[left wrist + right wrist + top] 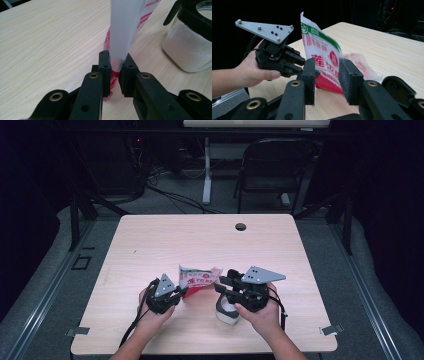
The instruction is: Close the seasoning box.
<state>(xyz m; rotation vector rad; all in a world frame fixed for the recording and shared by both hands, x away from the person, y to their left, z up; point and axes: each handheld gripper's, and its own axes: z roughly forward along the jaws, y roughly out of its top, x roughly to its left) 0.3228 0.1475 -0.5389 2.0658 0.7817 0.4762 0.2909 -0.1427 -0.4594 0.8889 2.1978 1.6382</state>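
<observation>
A red, white and green printed bag (200,278) stands up off the wooden table (150,245) between my two grippers. My left gripper (183,292) is shut on the bag's lower edge; in the left gripper view its pads (105,65) pinch the bag (122,27). My right gripper (220,283) stands open just right of the bag. In the right gripper view its jaws are apart, with the bag (324,57) beyond them and untouched, and the left gripper (277,60) is farther off. A glass jar of white powder (226,314) with a black lid sits under my right hand.
The jar (190,47) stands close to the right of the left gripper's jaws. A round cable hole (240,226) lies near the table's far edge. A folding chair (275,165) and cables are on the floor beyond the table.
</observation>
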